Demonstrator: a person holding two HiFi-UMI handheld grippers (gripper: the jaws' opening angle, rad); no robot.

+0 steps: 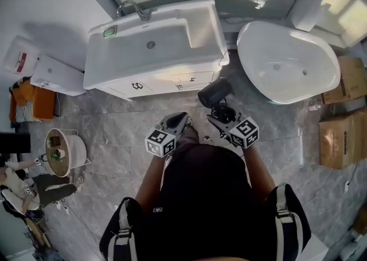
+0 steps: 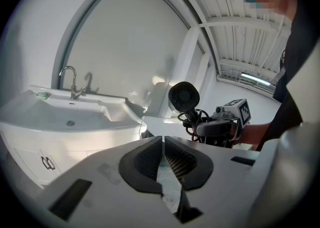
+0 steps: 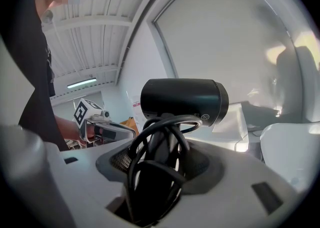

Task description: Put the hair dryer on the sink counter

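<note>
A black hair dryer (image 1: 215, 92) with its cord coiled round the handle sits in my right gripper (image 1: 219, 110), which is shut on the handle and cord. In the right gripper view the dryer's barrel (image 3: 182, 100) lies crosswise above the jaws. It hangs over the floor, just in front of the white sink counter's (image 1: 200, 30) right end. My left gripper (image 1: 179, 121) is beside it on the left, shut, with nothing between its pads (image 2: 150, 159). The left gripper view shows the dryer's (image 2: 184, 96) rear grille and the counter's basin (image 2: 70, 117).
A faucet (image 1: 133, 7) and a small green item (image 1: 110, 31) stand at the counter's back left. A white bathtub (image 1: 287, 62) lies to the right, with cardboard boxes (image 1: 341, 136) beyond it. A white cabinet (image 1: 57, 75) and a round stool (image 1: 64, 152) stand at the left.
</note>
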